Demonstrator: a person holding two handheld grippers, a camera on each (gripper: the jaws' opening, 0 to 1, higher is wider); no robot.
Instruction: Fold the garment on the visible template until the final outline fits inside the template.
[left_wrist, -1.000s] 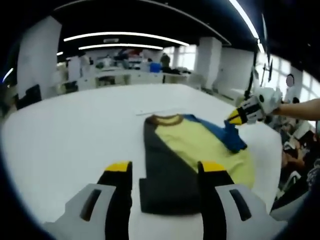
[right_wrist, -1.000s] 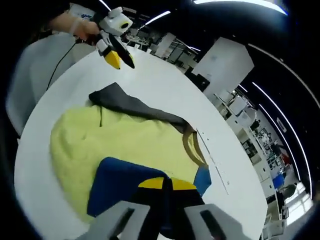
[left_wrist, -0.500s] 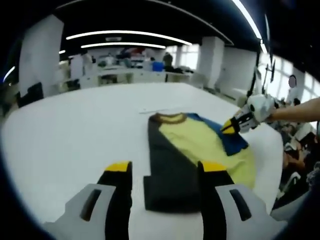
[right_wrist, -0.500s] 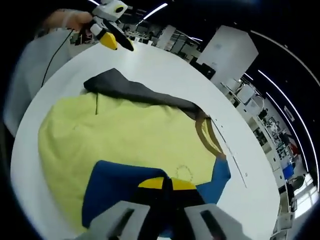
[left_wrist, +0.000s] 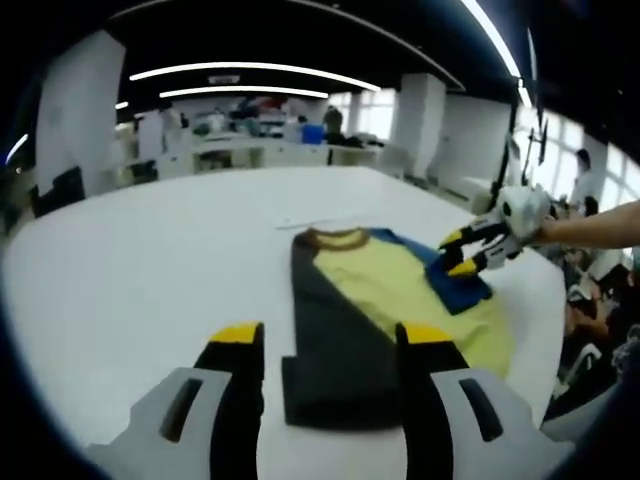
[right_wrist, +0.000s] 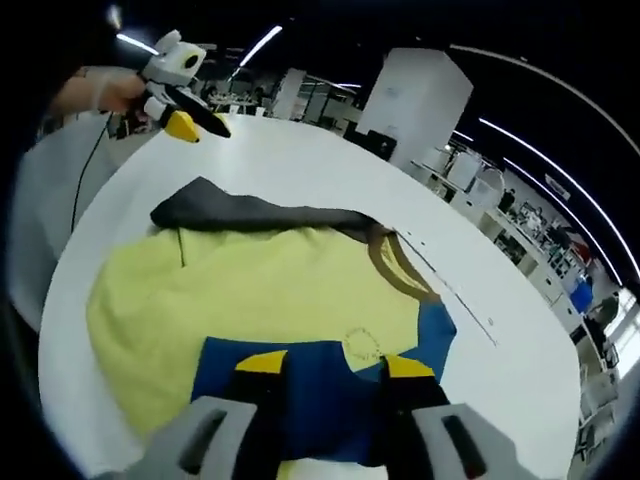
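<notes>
A yellow T-shirt (left_wrist: 385, 283) lies on the white table (left_wrist: 150, 260). Its dark grey side (left_wrist: 330, 345) is folded in over the front, and a blue sleeve (left_wrist: 452, 283) lies on the yellow cloth. My left gripper (left_wrist: 331, 335) hangs open just short of the grey hem, with nothing between its jaws. My right gripper (left_wrist: 457, 254) is open right over the blue sleeve. In the right gripper view, the right gripper (right_wrist: 336, 365) stands open above the blue sleeve (right_wrist: 320, 390), with the yellow front (right_wrist: 260, 290), the grey fold (right_wrist: 260, 212) and the left gripper (right_wrist: 200, 127) beyond.
A thin template line (right_wrist: 450, 292) runs on the table past the brown collar (right_wrist: 398, 272); in the left gripper view the line (left_wrist: 320, 220) lies behind the collar. A person's forearm (left_wrist: 600, 220) comes in from the right. Office desks (left_wrist: 250, 150) stand behind the table.
My right gripper, shut on the blue sleeve before, has opened and let it go; the sleeve now rests folded on the yellow front. The left gripper has stayed in place.
</notes>
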